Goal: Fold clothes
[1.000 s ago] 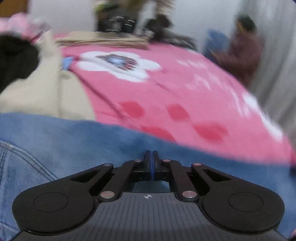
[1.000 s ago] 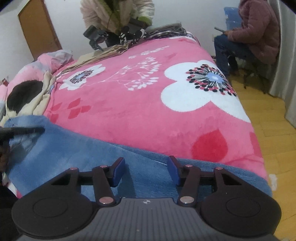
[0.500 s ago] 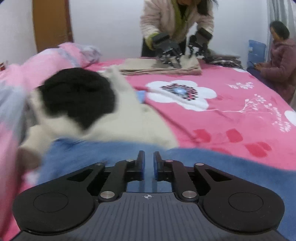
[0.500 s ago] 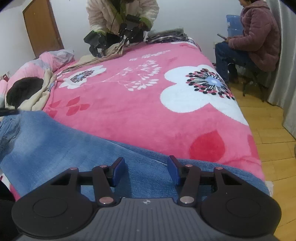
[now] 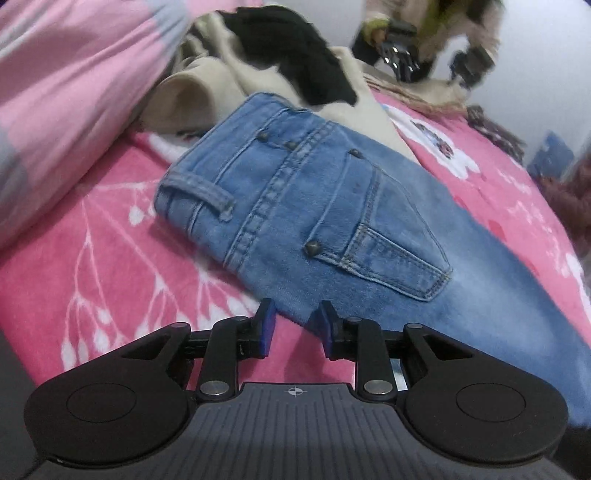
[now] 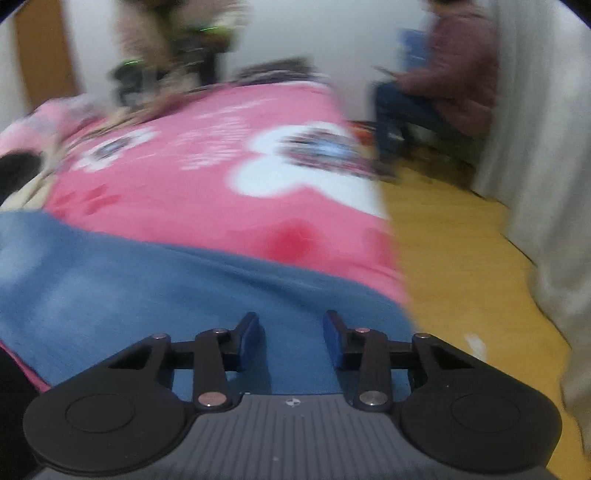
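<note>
A pair of blue jeans (image 5: pixel 332 206) lies folded lengthwise on the pink flowered blanket (image 5: pixel 110 258), waistband at the far left, back pocket up. My left gripper (image 5: pixel 293 325) is open and empty, its fingertips at the near edge of the jeans below the seat. In the right wrist view the leg part of the jeans (image 6: pixel 147 288) stretches across the bed's near edge. My right gripper (image 6: pixel 290 332) is open and empty, hovering over the leg fabric. This view is blurred.
A beige and black garment (image 5: pixel 280 70) lies beyond the waistband. A pink pillow or quilt (image 5: pixel 62 92) rises at the left. Another person (image 5: pixel 432 33) with grippers works at the far end. A seated person (image 6: pixel 450 81) and a curtain (image 6: pixel 546 147) are right of the bed, over wooden floor (image 6: pixel 461 266).
My left gripper was shut on the jeans a second ago; it has opened, let go and pulled back, showing the waistband. My right gripper stayed open and shifted to the right.
</note>
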The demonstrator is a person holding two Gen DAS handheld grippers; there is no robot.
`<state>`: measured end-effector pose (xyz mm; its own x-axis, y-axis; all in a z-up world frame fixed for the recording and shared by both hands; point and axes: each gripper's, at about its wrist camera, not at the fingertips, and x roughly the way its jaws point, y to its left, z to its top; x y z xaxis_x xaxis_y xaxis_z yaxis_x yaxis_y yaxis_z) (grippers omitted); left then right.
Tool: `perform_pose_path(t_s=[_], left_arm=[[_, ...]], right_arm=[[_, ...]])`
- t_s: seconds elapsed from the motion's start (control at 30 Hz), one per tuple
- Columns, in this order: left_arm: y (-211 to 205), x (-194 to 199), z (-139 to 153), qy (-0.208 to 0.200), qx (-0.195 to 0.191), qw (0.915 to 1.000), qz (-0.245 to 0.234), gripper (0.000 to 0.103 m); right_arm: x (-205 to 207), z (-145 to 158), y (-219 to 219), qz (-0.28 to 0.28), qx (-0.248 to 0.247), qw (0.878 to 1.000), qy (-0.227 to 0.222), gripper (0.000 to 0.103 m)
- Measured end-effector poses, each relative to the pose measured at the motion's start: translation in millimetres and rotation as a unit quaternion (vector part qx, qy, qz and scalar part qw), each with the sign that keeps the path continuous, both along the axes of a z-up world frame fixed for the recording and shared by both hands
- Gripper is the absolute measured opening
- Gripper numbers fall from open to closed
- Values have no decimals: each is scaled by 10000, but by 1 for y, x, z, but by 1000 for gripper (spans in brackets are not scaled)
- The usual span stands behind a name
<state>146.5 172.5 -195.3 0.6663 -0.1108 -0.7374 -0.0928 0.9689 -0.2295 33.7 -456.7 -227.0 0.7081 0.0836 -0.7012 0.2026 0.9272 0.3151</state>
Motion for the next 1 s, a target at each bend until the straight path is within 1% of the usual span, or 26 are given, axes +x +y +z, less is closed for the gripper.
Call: perform_pose_path(t_s=[0.03, 0.07, 0.1, 0.13, 0.17, 0.2, 0.3, 0.4, 0.43, 0.5, 0.57, 0.63, 0.7, 0.77, 0.8, 0.83, 0.87, 0.9, 0.93, 0.97, 1.0], left_arm=[[-2, 2, 1, 0, 76, 9999, -90, 25], [-5, 3, 1, 12, 137, 9998, -126, 25], [-6, 5, 0, 31, 157, 9998, -114, 25], [-6, 4, 0, 41, 133, 9999, -72, 26], [-5, 4, 0, 49, 108, 9999, -33, 26], [-4, 3, -1, 45, 79, 10000, -21, 27], [-1, 0, -3, 40, -23, 10000, -8, 27], [-1, -2, -3, 77, -59, 10000, 25, 27], [-2, -2, -2, 85, -38, 10000, 17, 27], [-4, -2, 0, 94, 32, 9999, -8, 27], [-7, -1, 1, 132, 103, 9999, -21, 27], [-9, 1, 3, 191, 151, 9997, -19, 27], [-12, 3, 5, 258, 158, 9995, -23, 27], [-16, 1, 9, 290, 162, 9994, -95, 27], [-19, 0, 10, 296, 174, 9993, -176, 27], [-24, -3, 11, 316, 237, 9989, -254, 27], [-28, -5, 12, 340, 299, 9984, -327, 27], [-32, -7, 12, 404, 345, 9980, -355, 27], [-36, -8, 10, 515, 355, 9975, -333, 27], [-39, -9, 9, 620, 345, 9971, -264, 27], [-41, -10, 9, 665, 335, 9970, -200, 27]], right_arm=[[-13, -10, -17, -253, 435, 9987, 34, 81], [-26, -19, -34, -506, 869, 9949, 68, 82], [-39, -29, -51, -757, 1301, 9886, 101, 82], [-52, -38, -68, -1007, 1730, 9797, 135, 82], [-65, -48, -85, -1253, 2154, 9683, 168, 82], [-73, -54, -95, -1404, 2436, 9595, 181, 82], [-77, -64, -102, -1581, 2878, 9444, 180, 82], [-74, -71, -107, -1664, 3187, 9328, 235, 82], [-76, -75, -109, -1722, 3340, 9264, 236, 82], [-85, -86, -117, -1918, 3767, 9061, 190, 82], [-102, -105, -125, -2204, 4312, 8749, 67, 82], [-119, -125, -132, -2642, 4756, 8391, 47, 81], [-136, -145, -142, -3315, 4899, 8060, 230, 78], [-152, -167, -147, -3702, 5212, 7685, 263, 76], [-159, -178, -148, -3820, 5469, 7448, 197, 76], [-164, -189, -145, -3885, 5828, 7137, 53, 76], [-168, -199, -140, -3921, 6217, 6780, -117, 76], [-171, -208, -135, -3936, 6543, 6453, -261, 76], [-173, -214, -129, -3945, 6787, 6184, -361, 78], [-177, -219, -124, -3953, 6941, 6001, -428, 79], [-180, -222, -119, -3946, 7054, 5868, -479, 79]])
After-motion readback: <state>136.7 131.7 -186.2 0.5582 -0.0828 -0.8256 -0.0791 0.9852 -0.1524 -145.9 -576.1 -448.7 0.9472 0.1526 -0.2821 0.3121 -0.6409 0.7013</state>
